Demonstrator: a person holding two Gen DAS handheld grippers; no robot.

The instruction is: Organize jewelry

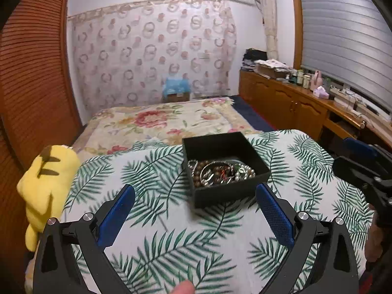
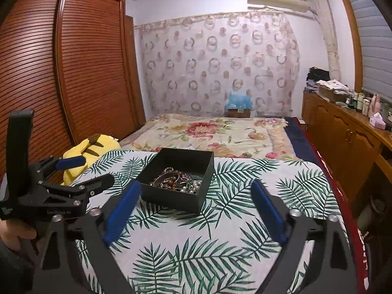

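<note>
Left tool (image 1: 194, 198): hovering over the leaf-print surface, blue pads spread wide, gripping nothing; the box is sitting ahead at 12 o'clock, just beyond the pad tips.
Right tool (image 2: 196, 193): also gaping wide with nothing between the pads; the box is lying at 11 o'clock, its near-left corner just beside the left pad (image 2: 122, 208).
Tools relative to each other: in the right wrist view the left tool is showing at 9 o'clock; in the left wrist view the right tool is showing at 3 o'clock.
Black box (image 1: 203, 147): square, open-topped, sitting upright on the leaf-print cover, near its far edge.
Jewelry (image 1: 220, 172): lying tangled inside the box, piled toward the near side; brown beads, pearl-like beads and metal rings are showing, single pieces too jumbled to tell apart.
Leaf-print cover (image 1: 152, 220): white cloth with green fronds, carrying the box.
Yellow plush toy (image 1: 46, 191): resting at the cover's left edge, at 9 o'clock in the left wrist view.
Bed (image 1: 156, 120): floral spread lying beyond the cover at 12 o'clock.
Wooden cabinet (image 1: 289, 98): running along the right wall at 2 o'clock, bottles and clutter standing on top.
Louvred wardrobe (image 2: 85, 68): standing at 10 o'clock.
</note>
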